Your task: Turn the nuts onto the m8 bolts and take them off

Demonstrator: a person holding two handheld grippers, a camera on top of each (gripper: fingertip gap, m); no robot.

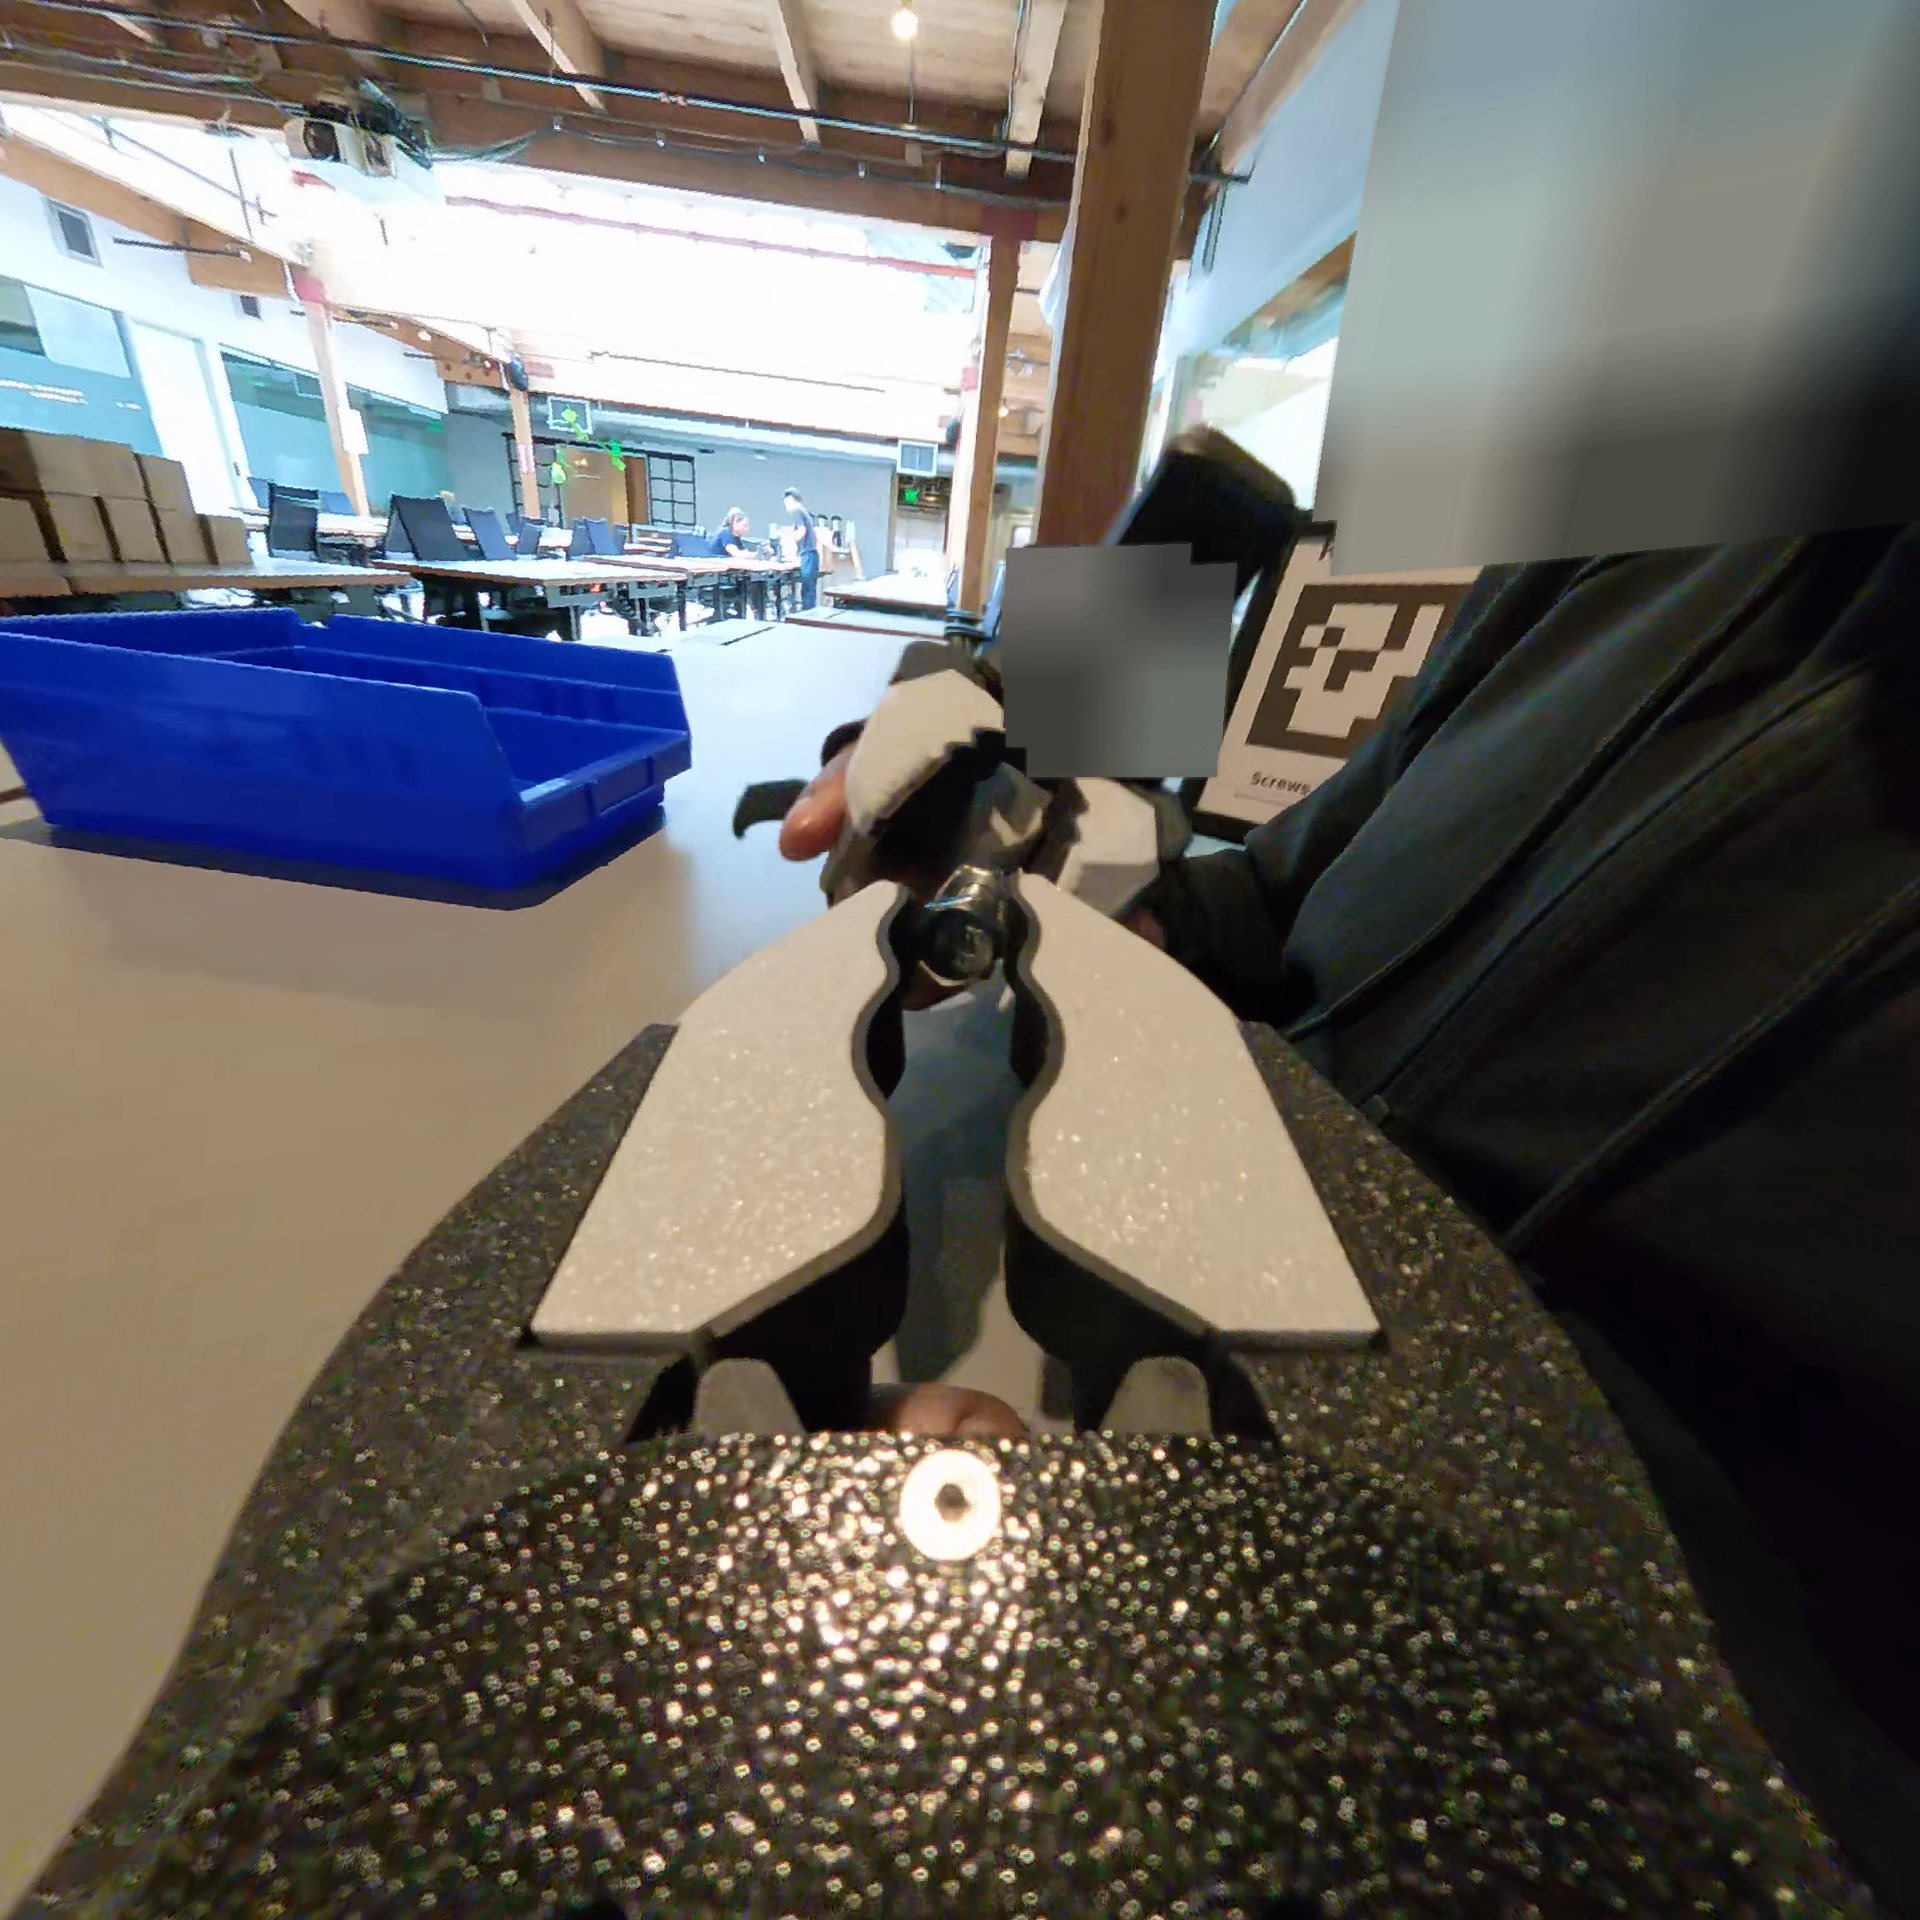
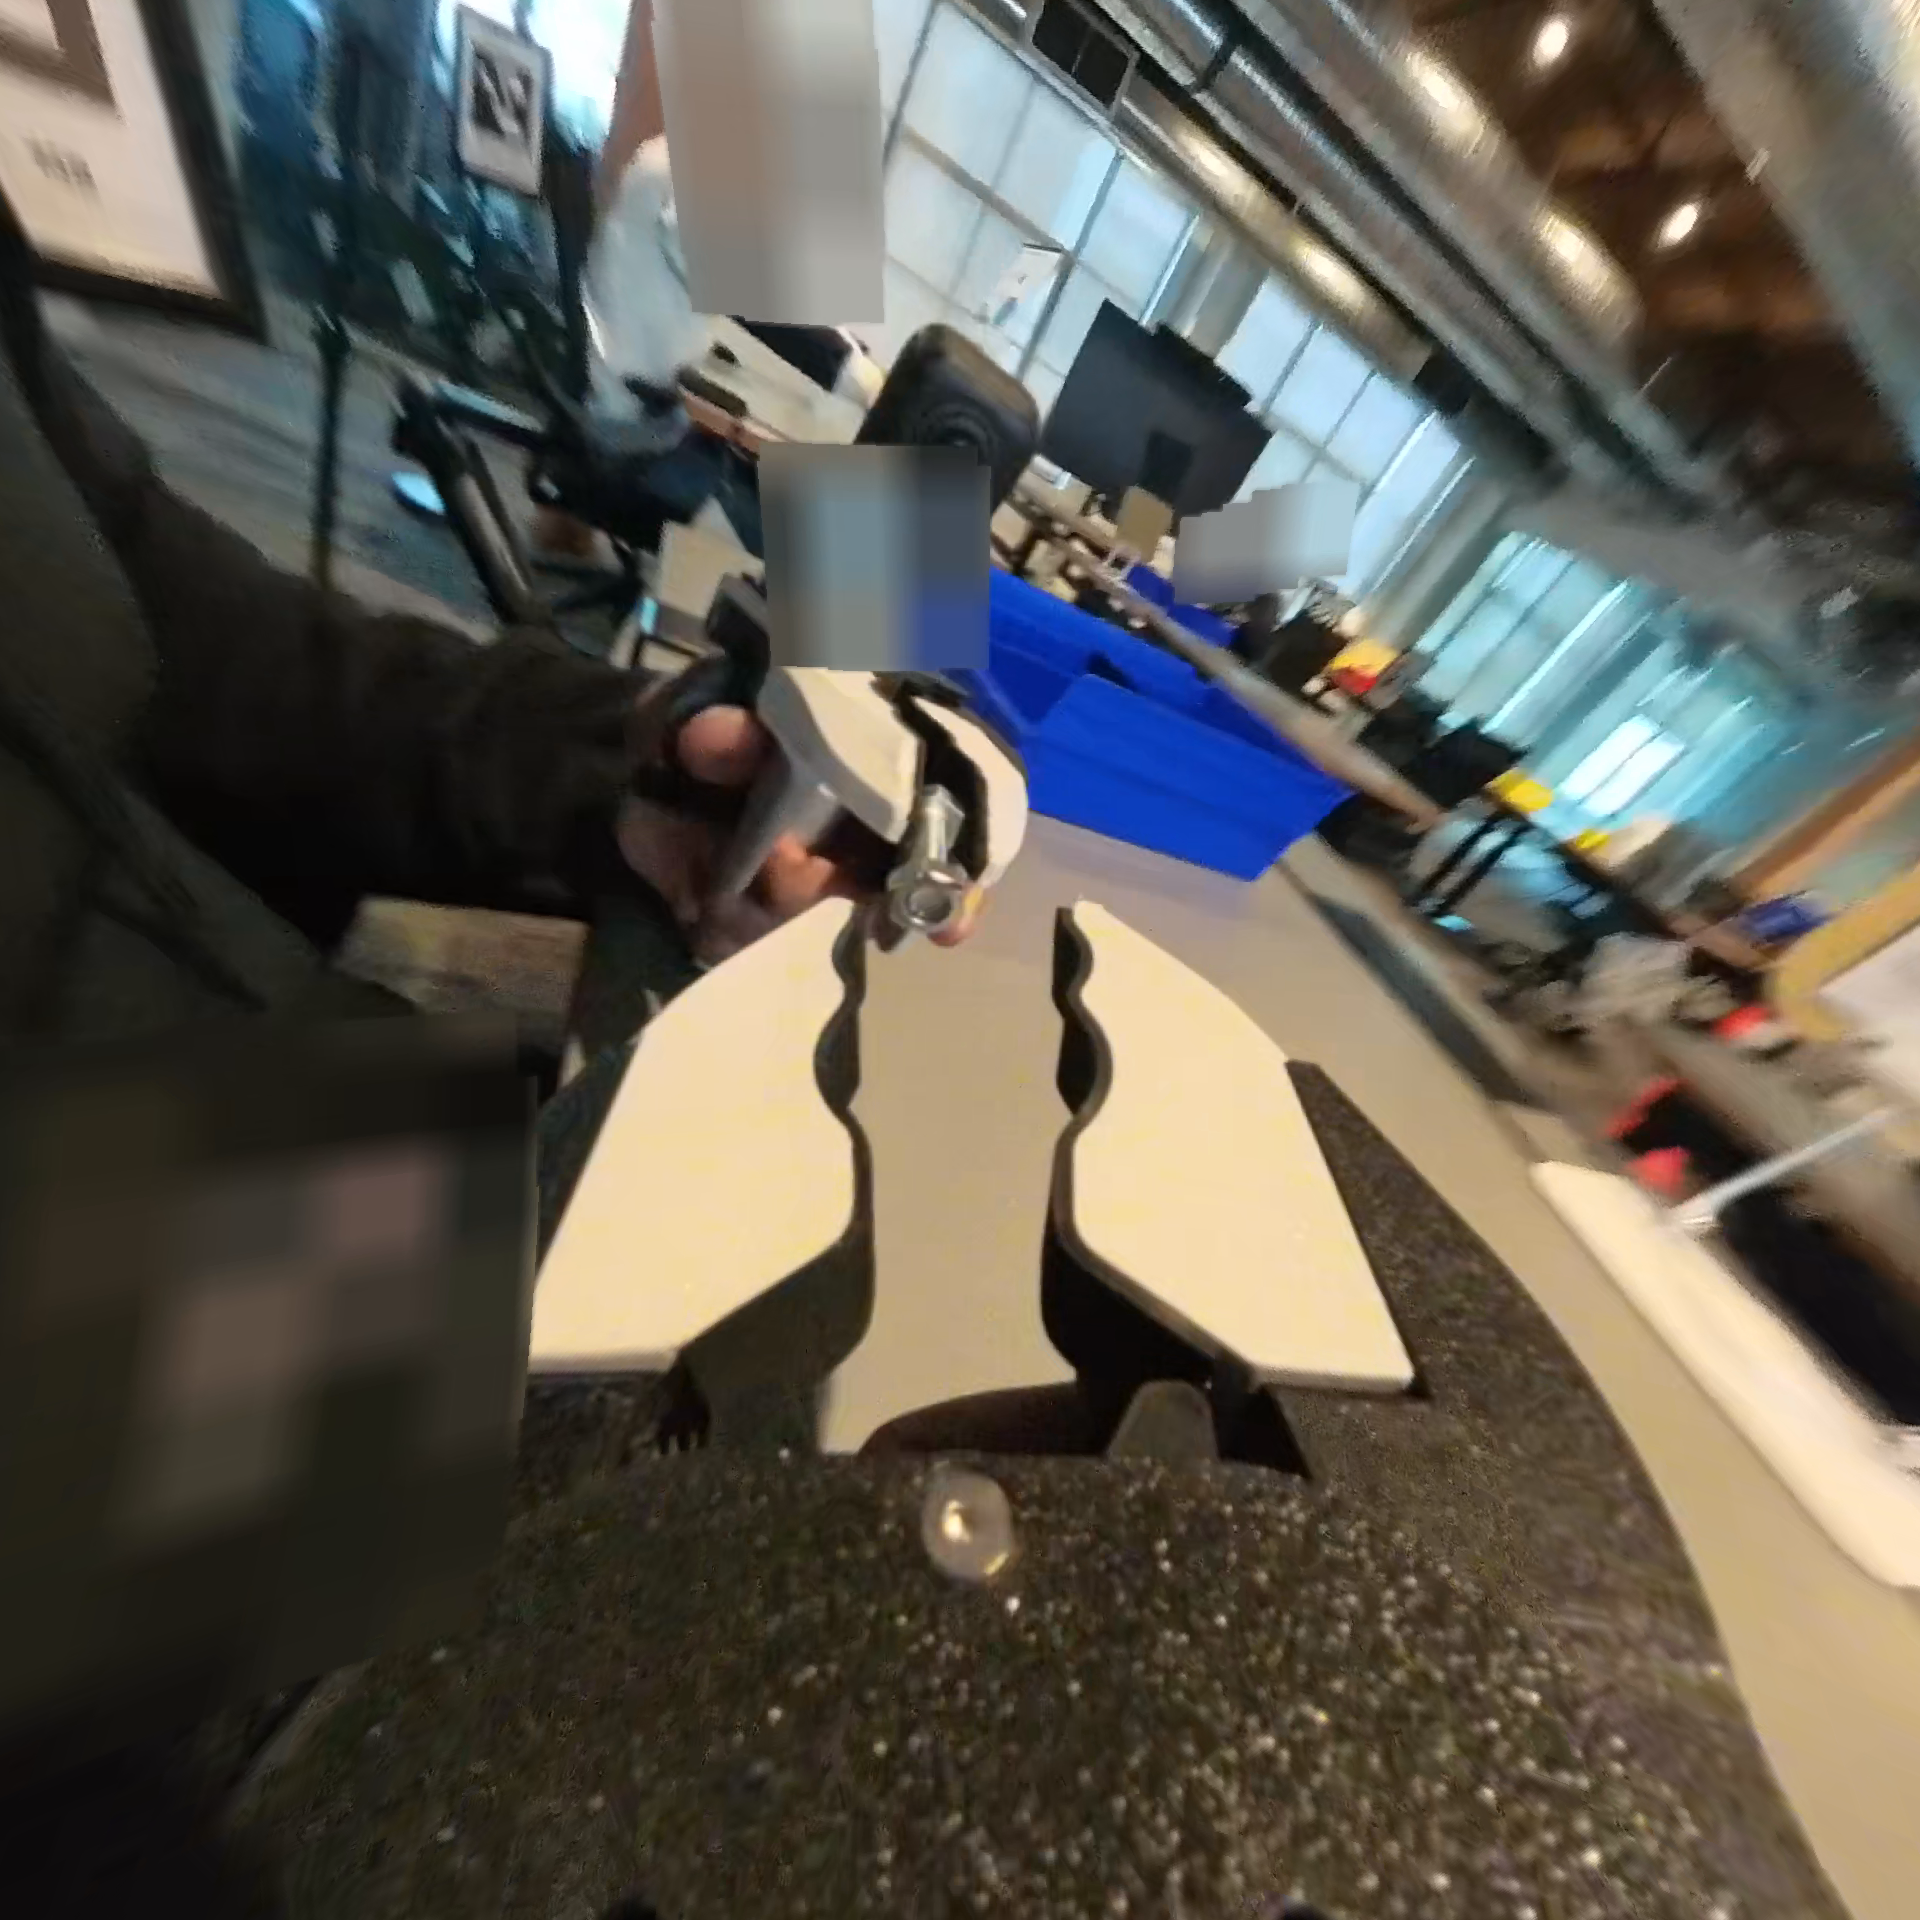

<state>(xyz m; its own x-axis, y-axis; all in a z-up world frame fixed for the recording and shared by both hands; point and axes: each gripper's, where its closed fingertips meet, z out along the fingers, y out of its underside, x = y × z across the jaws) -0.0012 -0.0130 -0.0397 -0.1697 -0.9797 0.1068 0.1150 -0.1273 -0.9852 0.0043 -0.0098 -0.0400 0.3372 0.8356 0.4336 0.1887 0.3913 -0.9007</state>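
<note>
Jaws of the left gripper (image 1: 956,935) were clamped narrow on the bolt (image 1: 961,925), whose free end with the nut (image 2: 928,902) pointed toward the right gripper (image 2: 961,920), its own jaws standing wide and empty just short of that nut. To turn it cleanly, I judged the right jaws should centre on the nut's flats, square to the bolt's axis, before closing. Beyond both, blue bins (image 1: 343,738) sat on the grey table (image 1: 312,1039).
</note>
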